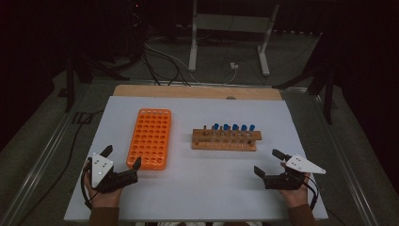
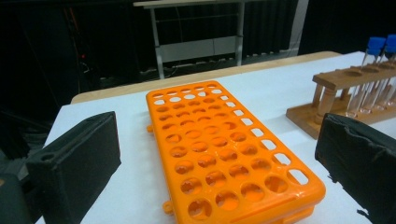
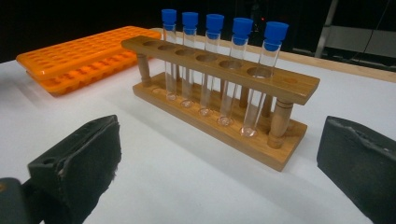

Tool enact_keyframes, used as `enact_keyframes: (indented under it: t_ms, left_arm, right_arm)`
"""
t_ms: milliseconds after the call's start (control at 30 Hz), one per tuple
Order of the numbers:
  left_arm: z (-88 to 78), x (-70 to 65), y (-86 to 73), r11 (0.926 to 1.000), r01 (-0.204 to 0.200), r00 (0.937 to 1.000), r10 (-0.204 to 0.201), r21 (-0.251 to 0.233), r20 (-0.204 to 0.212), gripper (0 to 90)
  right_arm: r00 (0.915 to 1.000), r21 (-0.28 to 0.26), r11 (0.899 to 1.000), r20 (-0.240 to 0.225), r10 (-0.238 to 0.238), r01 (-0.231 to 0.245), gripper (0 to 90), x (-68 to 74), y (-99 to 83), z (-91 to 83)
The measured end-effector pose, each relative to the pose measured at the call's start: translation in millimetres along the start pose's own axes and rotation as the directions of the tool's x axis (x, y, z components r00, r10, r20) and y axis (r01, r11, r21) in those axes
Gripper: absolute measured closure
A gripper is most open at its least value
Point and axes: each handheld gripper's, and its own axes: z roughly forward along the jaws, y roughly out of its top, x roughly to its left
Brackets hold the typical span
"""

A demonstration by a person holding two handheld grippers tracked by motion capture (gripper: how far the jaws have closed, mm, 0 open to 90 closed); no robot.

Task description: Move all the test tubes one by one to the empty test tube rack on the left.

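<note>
From above, the white table carries an orange tube rack on its left half and a wooden rack just right of centre, well apart from each other, the wooden one carrying five blue-capped test tubes in a row along its back side. The left gripper sits at the near left, jaws spread wide with nothing between them, one tip just beside the near right corner of the orange rack. The right gripper hovers at the near right, jaws parted and empty too, pointing up toward the wooden rack but clear of it. Over to the left gripper view: two black jaws stand far apart at the bottom corners, and between them lies the orange tube rack, every hole in sight empty, its near edge close to the camera; off to the right, the end of the wooden rack shows with a couple of blue-capped test tubes standing in it. Now the right gripper view: jaws wide open again, nothing gripped, and straight ahead the wooden rack runs slantwise across the table, five blue-capped test tubes upright in its far row of holes, the near row vacant. Behind it on the left rests the orange tube rack.
</note>
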Motion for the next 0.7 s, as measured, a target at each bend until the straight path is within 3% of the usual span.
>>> enact_keyframes:
  t_ms: [400,567,700]
  left_arm:
    - [0.5,4.0,-1.8,0.9988,0.048,0.9988,-0.048,-0.011,-0.01,1.2]
    - [-0.1,4.2,-3.2,0.9984,0.057,0.9982,-0.057,-0.007,-0.017,1.2]
    - [-0.5,6.1,-4.1,0.9971,0.075,0.9969,-0.075,-0.011,-0.022,1.2]
  right_arm:
    - [0.9999,-0.019,1.0,-0.004,0.014,-0.014,0.0,-2.2,1.5,0.0]
    - [0.9996,-0.041,0.999,0.004,0.028,-0.028,0.0,-3.5,12.6,-0.7]
    - [0.9998,-0.034,0.999,0.017,0.006,-0.006,0.0,-5.5,26.0,1.5]
